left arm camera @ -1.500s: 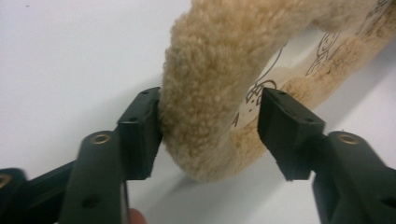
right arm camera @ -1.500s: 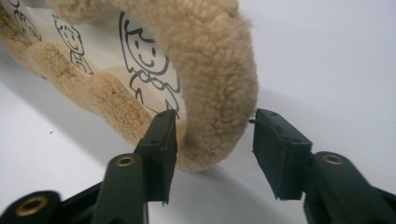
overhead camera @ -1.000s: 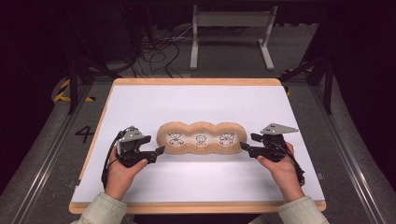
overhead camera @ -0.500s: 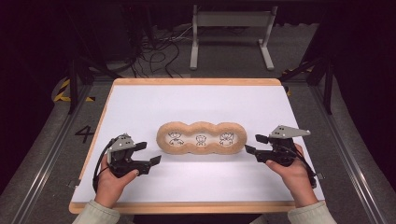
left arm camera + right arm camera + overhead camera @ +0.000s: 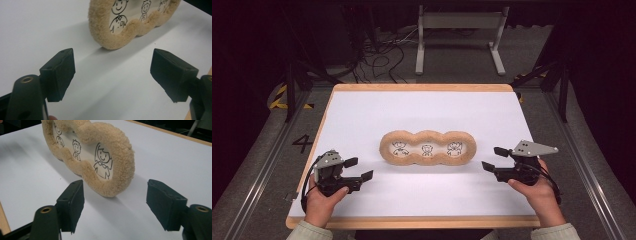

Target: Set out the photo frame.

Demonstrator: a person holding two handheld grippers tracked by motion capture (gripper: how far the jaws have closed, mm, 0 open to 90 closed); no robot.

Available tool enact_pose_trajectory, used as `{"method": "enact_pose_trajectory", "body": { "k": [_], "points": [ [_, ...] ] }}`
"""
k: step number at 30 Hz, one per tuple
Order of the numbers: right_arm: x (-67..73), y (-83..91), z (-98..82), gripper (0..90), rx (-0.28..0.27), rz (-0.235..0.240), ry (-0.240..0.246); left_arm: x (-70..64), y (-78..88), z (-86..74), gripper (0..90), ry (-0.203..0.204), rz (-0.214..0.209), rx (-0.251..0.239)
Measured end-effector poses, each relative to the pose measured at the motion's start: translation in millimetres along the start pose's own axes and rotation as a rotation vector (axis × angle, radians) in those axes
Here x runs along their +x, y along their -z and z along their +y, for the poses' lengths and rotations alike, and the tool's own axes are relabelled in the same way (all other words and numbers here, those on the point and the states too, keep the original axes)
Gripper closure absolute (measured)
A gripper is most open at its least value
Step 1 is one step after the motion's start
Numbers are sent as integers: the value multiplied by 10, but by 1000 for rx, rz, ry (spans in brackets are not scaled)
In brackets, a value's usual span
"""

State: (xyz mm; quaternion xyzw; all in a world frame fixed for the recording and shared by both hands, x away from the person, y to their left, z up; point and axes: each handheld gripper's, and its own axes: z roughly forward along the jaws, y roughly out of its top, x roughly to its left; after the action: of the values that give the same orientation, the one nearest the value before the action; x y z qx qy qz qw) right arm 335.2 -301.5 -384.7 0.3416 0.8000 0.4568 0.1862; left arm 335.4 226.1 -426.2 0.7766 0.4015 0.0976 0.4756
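A tan fleecy three-lobed frame (image 5: 428, 148) with three cartoon figures drawn inside lies flat mid-table. My left gripper (image 5: 359, 169) sits off its left end near the table's front left, jaws wide apart and holding nothing. The frame's left lobe (image 5: 117, 37) lies ahead of those jaws, apart from them. My right gripper (image 5: 494, 159) rests off the frame's right end, also open and empty. Just beyond and between its jaws sits the frame's right lobe (image 5: 117, 167), not touching them.
The white table top (image 5: 422, 115) has a wooden rim (image 5: 422, 87). Beyond the far edge stand a grey metal stand (image 5: 459, 37) and loose cables (image 5: 377, 60) on the floor. Dark rails run along both sides.
Both grippers have drawn back from the frame's ends toward the table's front, the left one farther. The frame stays put.
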Motion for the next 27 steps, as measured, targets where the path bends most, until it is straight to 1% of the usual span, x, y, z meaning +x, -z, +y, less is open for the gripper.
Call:
{"method": "enact_pose_trajectory", "body": {
  "k": [1,2,6,7,8,10,11,12,13,16,18,19,21,22,24,26,27],
  "points": [
    [-13,10,-23,305,-6,1,-3,28,5,-6,211,2,6,-4],
    [-28,17,-45,301,-10,-3,-4,45,4,-16,211,15,9,-16],
    [-87,51,-128,264,-16,-4,-15,138,-7,-67,211,27,33,-28],
    [-104,56,-149,249,-16,-3,-20,170,-11,-81,211,21,44,-29],
    [-121,61,-172,237,-15,-2,-26,196,-20,-96,212,27,54,-28],
    [-157,57,-228,189,-11,12,-35,227,-27,-115,210,31,57,-32],
    [-166,50,-249,168,-8,20,-36,237,-35,-126,210,42,53,-29],
    [-177,33,-278,153,0,30,-34,251,-45,-134,208,38,55,-28],
    [-199,-9,-338,132,27,43,-28,273,-68,-155,207,38,60,-17],
    [-231,-48,-387,121,45,50,-37,297,-80,-177,206,38,65,-9],
    [-257,-93,-447,117,46,34,-58,314,-78,-190,206,47,61,-11],
    [-256,-129,-493,117,44,16,-75,320,-86,-197,206,55,62,-12],
    [-260,-141,-510,117,45,10,-77,323,-93,-199,205,53,58,-8],
    [-262,-161,-537,117,43,-1,-95,318,-103,-202,205,55,57,-5],
    [-268,-191,-577,117,53,-14,-119,313,-119,-201,202,41,53,7],
    [-262,-214,-600,117,74,-36,-122,307,-131,-201,199,37,53,8],
    [-261,-220,-605,117,83,-38,-128,306,-136,-202,198,38,49,10]
  ]
}}
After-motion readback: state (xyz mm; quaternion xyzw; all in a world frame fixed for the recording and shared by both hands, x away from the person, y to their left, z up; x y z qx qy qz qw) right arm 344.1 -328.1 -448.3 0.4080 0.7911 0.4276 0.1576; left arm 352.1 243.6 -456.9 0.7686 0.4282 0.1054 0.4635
